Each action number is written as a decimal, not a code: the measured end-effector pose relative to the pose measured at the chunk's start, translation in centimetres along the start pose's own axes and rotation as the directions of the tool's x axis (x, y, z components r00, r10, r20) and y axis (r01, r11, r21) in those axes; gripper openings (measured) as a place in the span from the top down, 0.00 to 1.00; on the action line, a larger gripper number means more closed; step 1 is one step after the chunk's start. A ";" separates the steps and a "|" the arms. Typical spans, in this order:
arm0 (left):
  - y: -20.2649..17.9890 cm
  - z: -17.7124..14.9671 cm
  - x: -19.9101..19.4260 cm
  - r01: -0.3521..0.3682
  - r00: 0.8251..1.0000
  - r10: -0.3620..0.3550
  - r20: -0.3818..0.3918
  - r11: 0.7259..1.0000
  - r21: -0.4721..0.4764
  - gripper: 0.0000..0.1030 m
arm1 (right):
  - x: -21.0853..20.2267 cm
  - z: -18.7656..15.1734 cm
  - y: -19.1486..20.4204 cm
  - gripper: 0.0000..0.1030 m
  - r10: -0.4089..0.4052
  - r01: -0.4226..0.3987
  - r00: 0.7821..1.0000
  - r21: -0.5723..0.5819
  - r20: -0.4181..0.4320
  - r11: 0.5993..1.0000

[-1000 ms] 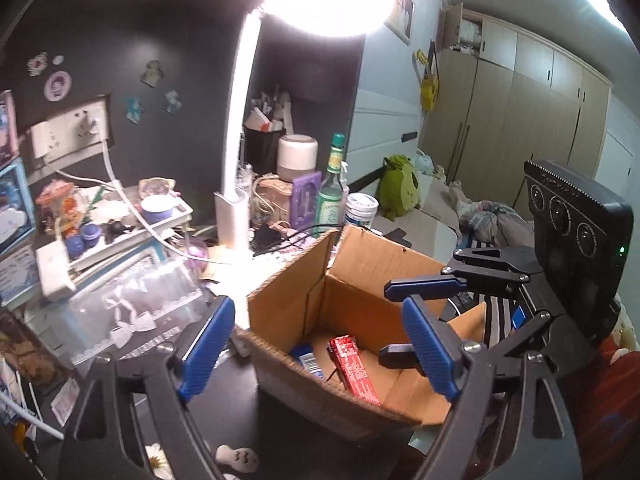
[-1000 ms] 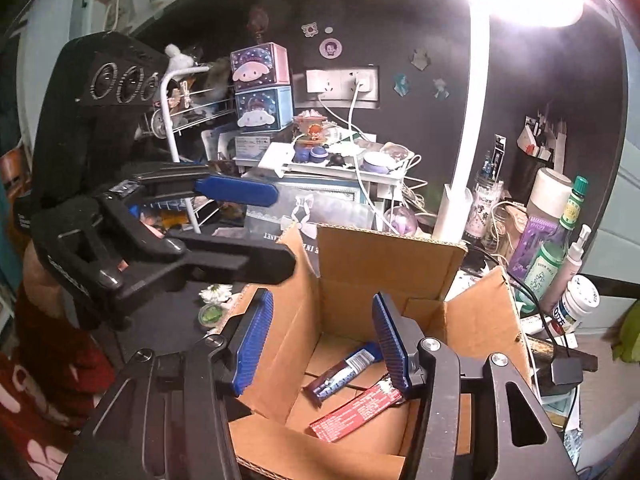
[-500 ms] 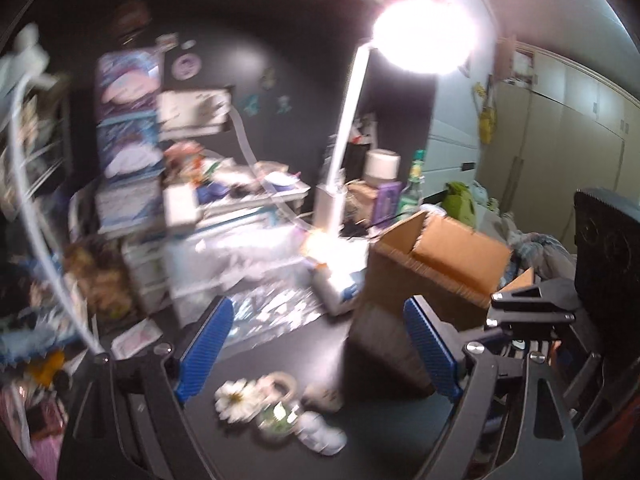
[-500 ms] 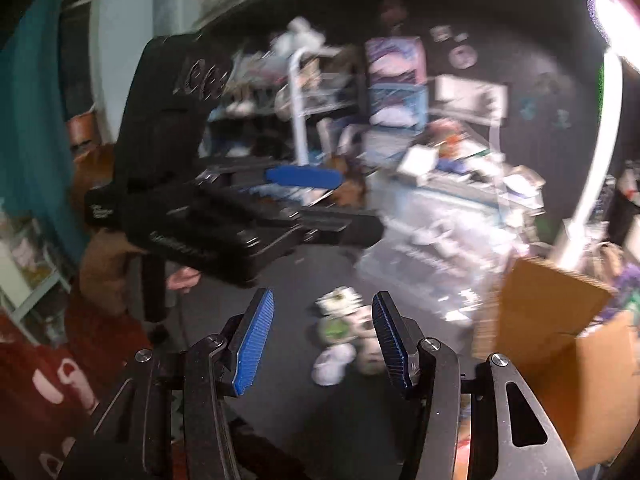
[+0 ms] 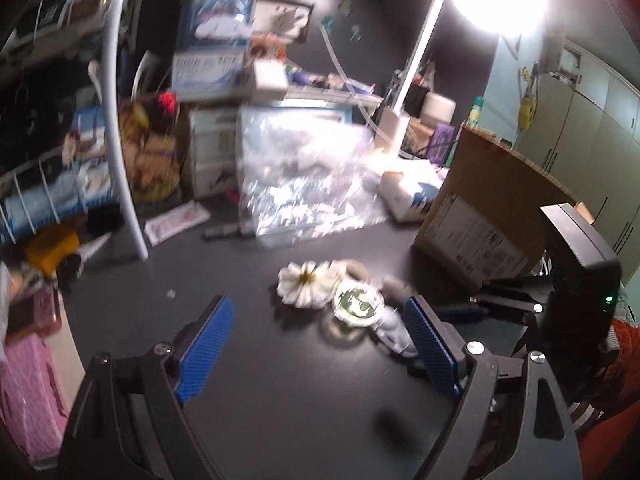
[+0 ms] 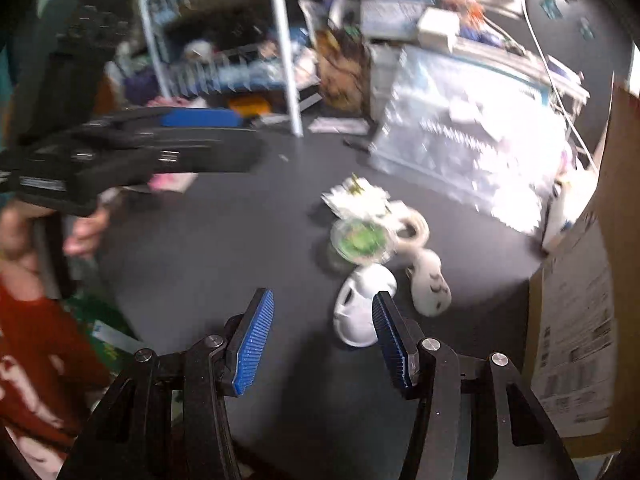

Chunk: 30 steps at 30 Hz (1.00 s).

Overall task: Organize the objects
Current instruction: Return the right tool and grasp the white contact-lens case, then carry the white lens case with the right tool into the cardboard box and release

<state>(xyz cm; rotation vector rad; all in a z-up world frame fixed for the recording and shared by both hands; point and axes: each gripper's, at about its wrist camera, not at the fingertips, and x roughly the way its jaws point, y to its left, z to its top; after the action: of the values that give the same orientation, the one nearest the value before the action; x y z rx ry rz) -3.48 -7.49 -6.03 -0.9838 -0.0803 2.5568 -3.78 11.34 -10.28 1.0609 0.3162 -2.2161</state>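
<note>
Reaching for the small things on the dark worktop [image 5: 248, 364] seems to be the step in hand, so we should bring both tools down slowly and choose one piece for each. Our left hand-held gripper [image 5: 316, 354] has its blue pads wide apart and nothing between them; it looks toward the white flower [image 5: 306, 283] and the round green-topped container [image 5: 358, 303], which lie close together in the middle of the worktop. Our right hand-held gripper [image 6: 322, 338] has a narrower gap and also holds nothing. The white mask-like piece [image 6: 360, 308] lies just beyond its right pad, and the small white ghost figure [image 6: 431, 284] is just to the right of that. A white ring-shaped piece [image 6: 412, 229] lies farther away, beside the container.

The pieces sit almost touching, so we judge that a fast approach could push one into the next. We should put the right pads on both sides of the mask-like piece only, and close the left pads on the flower from its free left side. The cardboard box [image 5: 492, 208] stands at the right, near the cluster, and is probably where these things go. The views are blurred, so fine details we cannot tell
</note>
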 end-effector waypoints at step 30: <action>-6.6 5.0 -1.5 0.255 0.967 -0.253 -0.032 0.965 0.055 0.54 | -8.8 2.3 1.4 0.75 0.042 -0.003 0.973 -0.170 0.225 0.985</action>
<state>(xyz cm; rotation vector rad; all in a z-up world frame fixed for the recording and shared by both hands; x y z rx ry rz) -3.51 -1.53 -0.07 -0.9189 -0.1161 2.2999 -0.24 13.18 -2.00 0.7086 0.3802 -2.2195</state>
